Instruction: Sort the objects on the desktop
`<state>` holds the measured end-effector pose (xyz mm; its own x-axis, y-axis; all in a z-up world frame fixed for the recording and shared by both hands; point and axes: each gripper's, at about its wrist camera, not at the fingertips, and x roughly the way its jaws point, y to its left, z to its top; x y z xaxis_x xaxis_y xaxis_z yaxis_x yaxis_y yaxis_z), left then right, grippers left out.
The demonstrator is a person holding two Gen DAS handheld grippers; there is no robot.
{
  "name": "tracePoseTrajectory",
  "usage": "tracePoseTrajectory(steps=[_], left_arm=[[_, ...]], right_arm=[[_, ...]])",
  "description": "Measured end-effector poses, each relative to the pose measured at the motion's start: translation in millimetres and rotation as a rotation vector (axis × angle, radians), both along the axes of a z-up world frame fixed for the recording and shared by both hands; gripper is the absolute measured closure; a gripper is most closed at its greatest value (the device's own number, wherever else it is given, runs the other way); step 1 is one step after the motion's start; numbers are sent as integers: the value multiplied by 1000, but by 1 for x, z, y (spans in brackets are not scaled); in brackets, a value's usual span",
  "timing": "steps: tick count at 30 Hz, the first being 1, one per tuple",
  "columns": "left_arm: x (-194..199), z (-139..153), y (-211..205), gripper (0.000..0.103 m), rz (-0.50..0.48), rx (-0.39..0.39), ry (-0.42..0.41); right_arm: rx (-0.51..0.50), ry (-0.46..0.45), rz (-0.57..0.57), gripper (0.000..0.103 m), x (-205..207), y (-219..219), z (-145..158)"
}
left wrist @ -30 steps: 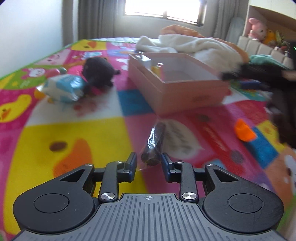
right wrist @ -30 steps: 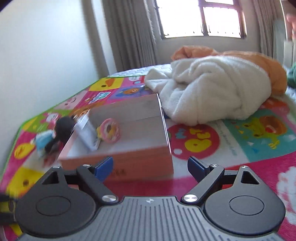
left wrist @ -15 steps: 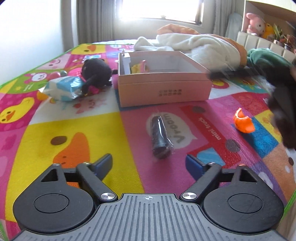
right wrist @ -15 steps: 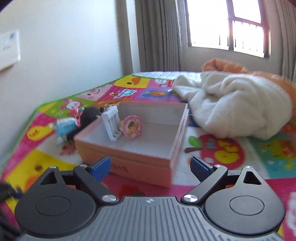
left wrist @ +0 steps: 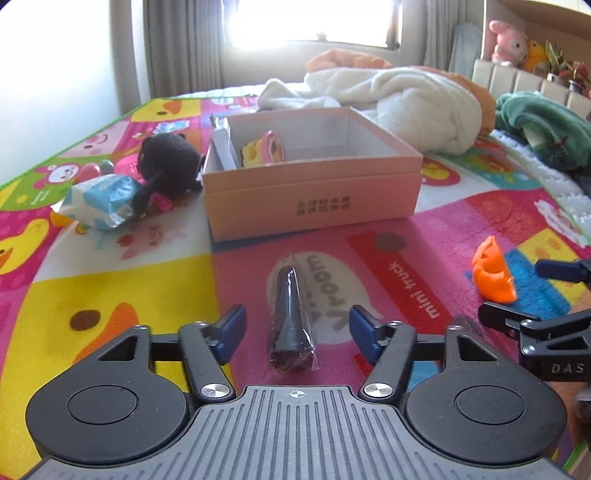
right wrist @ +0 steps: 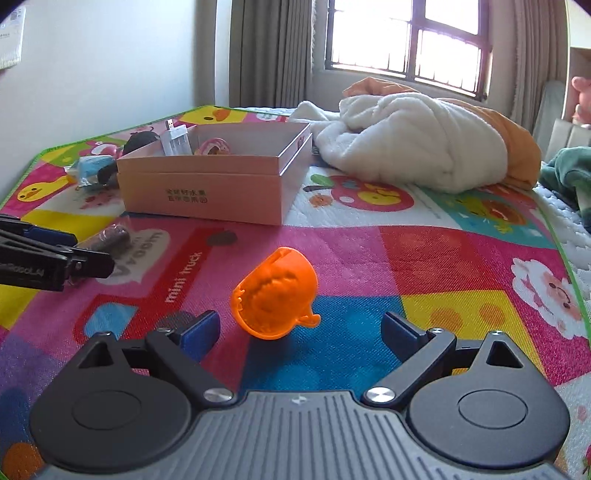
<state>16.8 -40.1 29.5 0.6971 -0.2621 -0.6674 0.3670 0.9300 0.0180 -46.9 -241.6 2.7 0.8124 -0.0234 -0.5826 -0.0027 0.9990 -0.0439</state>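
On the play mat point(left wrist: 110, 288), the pink box point(left wrist: 314, 195) sits beyond both grippers; left gripper point(left wrist: 295, 332), jaws just closing, straddles the wrapped dark stick point(left wrist: 290, 317) untouched, right gripper point(right wrist: 299, 332) spread before the orange toy point(right wrist: 275, 295)

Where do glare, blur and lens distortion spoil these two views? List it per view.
Left wrist view: the window is blown out to white; the mat edges bow from the fisheye; the wrapped dark stick stays sharp. Right wrist view: window panes glare, dark corners vignette, the orange toy is crisp, and the wall sign at the upper left is cut off.
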Motion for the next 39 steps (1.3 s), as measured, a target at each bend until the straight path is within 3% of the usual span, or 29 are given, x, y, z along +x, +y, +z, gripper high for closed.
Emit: tracePoseTrajectory(steps=[1, 2, 8, 11, 13, 15, 20, 22, 23, 26, 29, 32, 34, 37, 39], left_arm=[[1, -2, 0, 66, -2, 4, 11], [-1, -2, 2, 71, -7, -6, 18], [-18, 1, 9, 73, -114, -77, 44], [-27, -2, 12, 64, -148, -74, 34], [-29, -3, 18, 26, -114, -62, 18], [-26, -1, 32, 5, -50, -79, -5], [-13, -3, 71, 0, 44, -186, 9], [-9, -9, 82, 0, 64, -231, 19], [-9, -13, 85, 0, 64, -251, 17], [-20, -23, 87, 0, 57, -258, -66], [-24, -23, 81, 0, 50, -226, -103], [-22, -25, 87, 0, 53, -263, -89], [-22, -27, 90, 0, 53, -286, -93], [-22, -27, 91, 0, 52, -294, -94], [-22, -28, 91, 0, 52, -300, -94]], right_arm=[[-11, 1, -5, 3, 0, 1, -1], [-14, 3, -12, 1, 0, 2, -3], [96, 97, -26, 0, 14, -13, -6], [159, 148, -10, 0, 19, -23, -2], [146, 187, 10, 0, 24, -22, 2], [131, 203, 53, 0, 29, -18, 15], [44, -58, 102, 0, 37, 10, 78], [3, -114, 129, 0, 55, 27, 98], [-14, -127, 146, 6, 68, 37, 105], [-27, -98, 221, 32, 118, 70, 120], [14, -52, 245, 36, 176, 103, 124], [12, -7, 229, 49, 230, 138, 115], [25, 45, 211, 50, 261, 150, 105], [-49, 112, 173, 50, 290, 158, 86], [-108, 102, 122, 55, 288, 146, 81]])
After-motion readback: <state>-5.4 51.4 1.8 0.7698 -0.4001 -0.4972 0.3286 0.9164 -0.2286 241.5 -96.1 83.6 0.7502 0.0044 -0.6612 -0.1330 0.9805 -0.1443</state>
